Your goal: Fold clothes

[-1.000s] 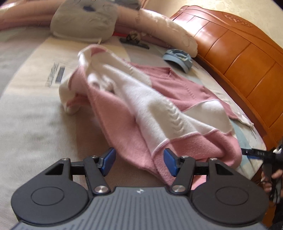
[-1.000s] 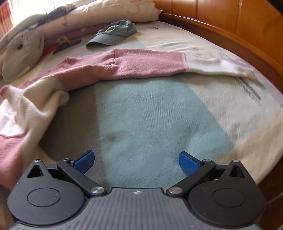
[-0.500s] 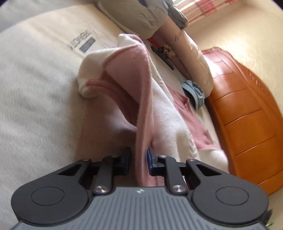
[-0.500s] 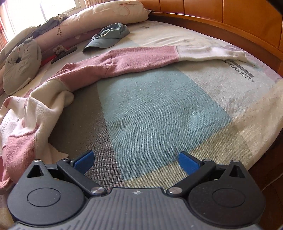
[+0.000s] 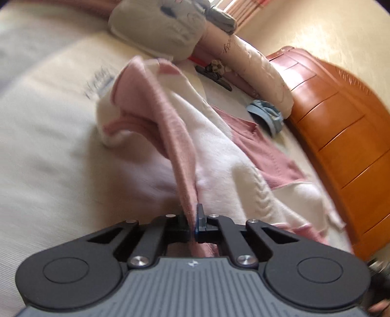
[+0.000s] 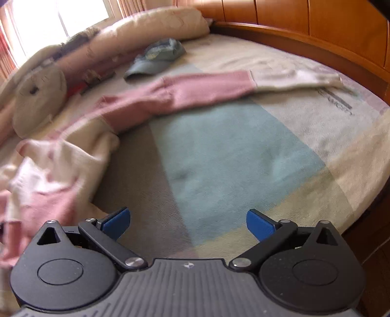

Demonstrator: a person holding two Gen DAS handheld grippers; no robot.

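Left wrist, surface: a cream woven bedspread [image 5: 43, 151] covered the bed, blurred by motion.
Left wrist, room: an orange wooden headboard [image 5: 341, 136] curved along the right of the bedspread; a long pale bolster pillow [image 5: 256, 73] lay against it, and a grey plush cushion [image 5: 160, 26] sat at the far end.
Left wrist, small things: a blue-grey cap [image 5: 267, 114] lay at the foot of the bolster pillow, and a dark hair clip [image 5: 214, 75] was near it.
Left wrist, garment: the pink-and-cream knitted sweater [image 5: 219, 156] lay rumpled on the bedspread, one pink edge pulled up in a taut ridge.
Left wrist, tongs: the left gripper [image 5: 192, 219] was clamped on that pink edge.
Left wrist, change: half a second before, the view was steeper and less of the headboard showed.
Right wrist, surface: the bedspread [image 6: 341, 136] showed a teal panel among cream and grey ones.
Right wrist, garment: one pink sleeve with a cream cuff stretched from the sweater [image 6: 185, 95] toward the headboard [image 6: 316, 22]; the body was bunched at the left.
Right wrist, tongs: the right gripper [image 6: 187, 220] was wide apart and held nothing, above the bedspread edge.
Right wrist, change: the sweater body sat closer to the fingers than before.
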